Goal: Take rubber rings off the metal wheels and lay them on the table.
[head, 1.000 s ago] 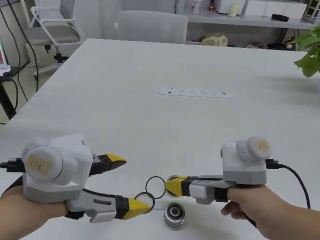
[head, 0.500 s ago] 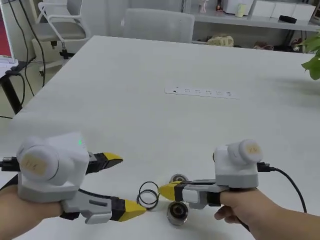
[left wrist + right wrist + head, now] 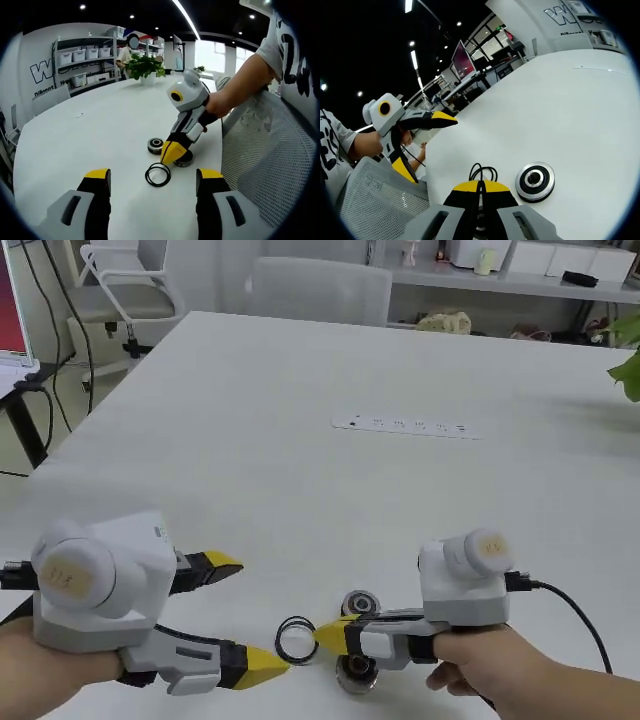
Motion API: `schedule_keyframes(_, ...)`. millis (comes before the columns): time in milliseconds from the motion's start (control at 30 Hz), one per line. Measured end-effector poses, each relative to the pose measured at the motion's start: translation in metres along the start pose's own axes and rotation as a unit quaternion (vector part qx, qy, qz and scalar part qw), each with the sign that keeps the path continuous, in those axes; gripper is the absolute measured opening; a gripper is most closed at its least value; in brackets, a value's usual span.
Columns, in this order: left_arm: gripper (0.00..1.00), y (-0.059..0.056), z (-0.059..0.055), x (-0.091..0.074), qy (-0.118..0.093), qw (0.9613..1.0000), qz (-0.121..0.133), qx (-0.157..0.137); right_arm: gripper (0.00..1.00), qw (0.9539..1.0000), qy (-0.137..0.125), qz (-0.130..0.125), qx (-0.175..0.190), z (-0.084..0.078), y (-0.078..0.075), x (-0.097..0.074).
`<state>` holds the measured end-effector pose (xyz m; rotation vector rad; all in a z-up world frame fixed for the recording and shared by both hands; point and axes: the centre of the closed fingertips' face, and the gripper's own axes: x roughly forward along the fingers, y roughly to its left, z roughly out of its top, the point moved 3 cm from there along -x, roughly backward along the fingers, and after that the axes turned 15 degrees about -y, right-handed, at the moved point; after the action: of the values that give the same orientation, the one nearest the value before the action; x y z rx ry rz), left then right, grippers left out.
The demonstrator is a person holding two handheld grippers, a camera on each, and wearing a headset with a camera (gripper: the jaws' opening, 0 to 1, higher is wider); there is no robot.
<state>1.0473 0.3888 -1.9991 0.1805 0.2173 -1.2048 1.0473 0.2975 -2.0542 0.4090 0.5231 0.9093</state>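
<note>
Left gripper (image 3: 238, 614): was held low at the left of the head view. Its yellow-tipped jaws were spread wide, and nothing was seen between them.
Right gripper (image 3: 330, 636): was held low at the right, pointing towards the left gripper. Its jaws were pressed together to a single yellow point, and nothing was seen between them.
Rubber rings (image 3: 296, 638): two thin black loops were laid flat on the table, overlapping each other. They were found between the two grippers, just beside the right gripper's tip. Whether the tip touched them could not be told.
Rings in the left gripper view: were seen on the table ahead of the open jaws, roughly centred between them, with the right gripper's tip just above.
Far wheel (image 3: 358, 602): a round metal wheel was laid flat on the table, near the rings and just beyond the right gripper's jaws. A dark band was seen round its rim in the right gripper view; whether that was a ring could not be told.
Near wheel (image 3: 355, 672): a second metal wheel was partly covered by the right gripper's jaws, which passed above it.
Table (image 3: 300, 470): was white and broad.
Power strip (image 3: 407, 426): was laid flat near the table's middle, well apart from the wheels.
Chair (image 3: 316, 290): was placed at the far edge of the table.
Plant (image 3: 630, 358): green leaves were seen at the right edge of the head view.
</note>
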Motion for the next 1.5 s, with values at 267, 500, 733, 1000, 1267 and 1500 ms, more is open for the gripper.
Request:
schedule_keyframes(267, 0.66, -0.001, -0.001, 0.001, 0.002, 1.0000, -0.001, -0.002, 0.00, 1.0000, -0.002, -0.009, 0.000, 0.000, -0.004, 0.001)
schedule_keyframes(500, 0.66, -0.001, -0.001, 0.000, 0.003, 1.0000, 0.000, -0.003, 0.00, 0.9999, 0.001, -0.013, -0.005, 0.000, -0.005, 0.003)
schedule_keyframes(733, 0.66, 0.001, -0.003, -0.001, 0.005, 1.0000, 0.003, -0.005, 0.01, 0.9998, -0.002, -0.018, -0.007, 0.000, -0.007, 0.003)
schedule_keyframes(1000, 0.65, 0.003, 0.001, 0.000, 0.004, 1.0000, 0.004, -0.004, 0.05, 0.9997, -0.018, -0.013, -0.008, 0.010, -0.006, -0.001)
schedule_keyframes(1267, 0.64, 0.006, 0.005, 0.007, 0.002, 1.0000, 0.001, -0.001, 0.10, 0.9992, -0.031, -0.016, -0.021, 0.021, -0.008, -0.011)
schedule_keyframes(1500, 0.63, 0.010, 0.013, 0.015, -0.002, 1.0000, 0.000, 0.003, 0.11, 0.9981, -0.048, -0.023, -0.030, 0.034, -0.013, -0.022)
